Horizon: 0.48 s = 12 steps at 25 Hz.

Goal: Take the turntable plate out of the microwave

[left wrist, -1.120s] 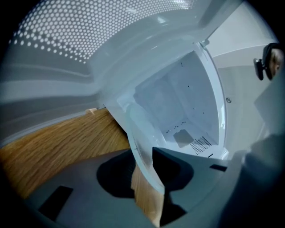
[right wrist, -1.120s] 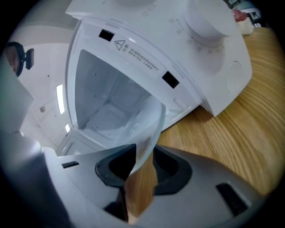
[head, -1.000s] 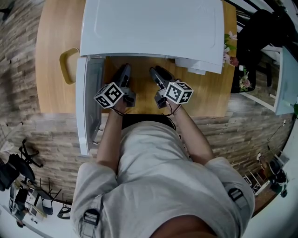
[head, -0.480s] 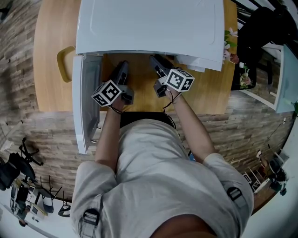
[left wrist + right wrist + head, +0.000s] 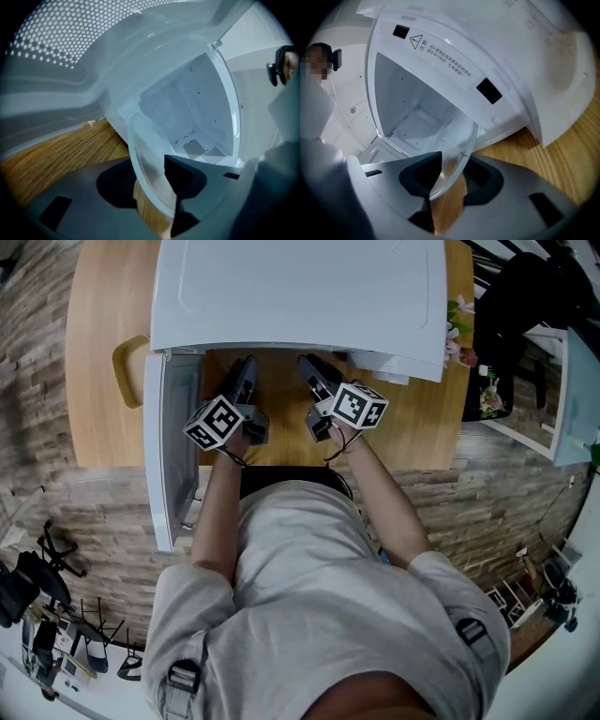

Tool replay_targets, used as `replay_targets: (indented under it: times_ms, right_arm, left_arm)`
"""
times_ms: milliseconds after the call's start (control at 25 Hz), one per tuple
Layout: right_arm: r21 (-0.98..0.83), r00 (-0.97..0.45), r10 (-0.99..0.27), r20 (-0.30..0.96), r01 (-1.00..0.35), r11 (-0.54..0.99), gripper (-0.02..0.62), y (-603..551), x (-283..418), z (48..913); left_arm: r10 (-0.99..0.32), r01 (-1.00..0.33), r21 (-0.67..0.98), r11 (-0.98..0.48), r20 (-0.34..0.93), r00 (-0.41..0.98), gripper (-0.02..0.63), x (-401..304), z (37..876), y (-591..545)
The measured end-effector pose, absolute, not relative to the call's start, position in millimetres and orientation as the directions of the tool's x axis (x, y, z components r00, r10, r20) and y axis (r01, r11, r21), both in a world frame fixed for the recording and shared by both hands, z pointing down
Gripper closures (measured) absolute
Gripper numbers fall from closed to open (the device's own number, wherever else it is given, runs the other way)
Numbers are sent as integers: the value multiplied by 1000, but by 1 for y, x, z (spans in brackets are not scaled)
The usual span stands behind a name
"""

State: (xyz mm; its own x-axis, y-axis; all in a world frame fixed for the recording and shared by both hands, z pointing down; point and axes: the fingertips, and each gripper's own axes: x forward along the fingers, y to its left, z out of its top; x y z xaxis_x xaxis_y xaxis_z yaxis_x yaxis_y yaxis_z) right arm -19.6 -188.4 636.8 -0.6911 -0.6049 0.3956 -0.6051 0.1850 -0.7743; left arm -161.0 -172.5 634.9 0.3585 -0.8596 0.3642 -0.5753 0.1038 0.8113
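The clear glass turntable plate (image 5: 150,159) (image 5: 457,140) stands tilted at the mouth of the white microwave (image 5: 300,296), hidden under its top in the head view. My left gripper (image 5: 154,187) (image 5: 246,369) has the plate's rim between its jaws. They have just been opening, and the left pad stands off the glass. My right gripper (image 5: 450,180) (image 5: 309,367) has just been closing, and its pads sit against the plate's other rim. Behind the plate the microwave's cavity (image 5: 408,103) is bare.
The microwave door (image 5: 173,446) hangs open at the left, its dotted window (image 5: 70,56) close beside my left gripper. The wooden table (image 5: 422,427) carries the microwave. A yellow handle (image 5: 131,371) lies left of the door, and flowers (image 5: 461,329) stand at the right.
Both grippers stay at the microwave's mouth. Only the head view has shifted a little.
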Motion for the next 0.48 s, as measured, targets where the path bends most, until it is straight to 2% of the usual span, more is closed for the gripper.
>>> replay_targets:
  times_ms: [80, 480]
  right_arm:
    - [-772, -691, -605, 395, -607, 188, 456, -186, -21, 636]
    - [-768, -694, -597, 403, -611, 193, 456, -165, -21, 634]
  left_arm:
    - [-856, -587, 801, 117, 380, 349, 451, -164, 639, -172]
    - [-856, -573, 812, 111, 371, 360, 459, -165, 637, -155]
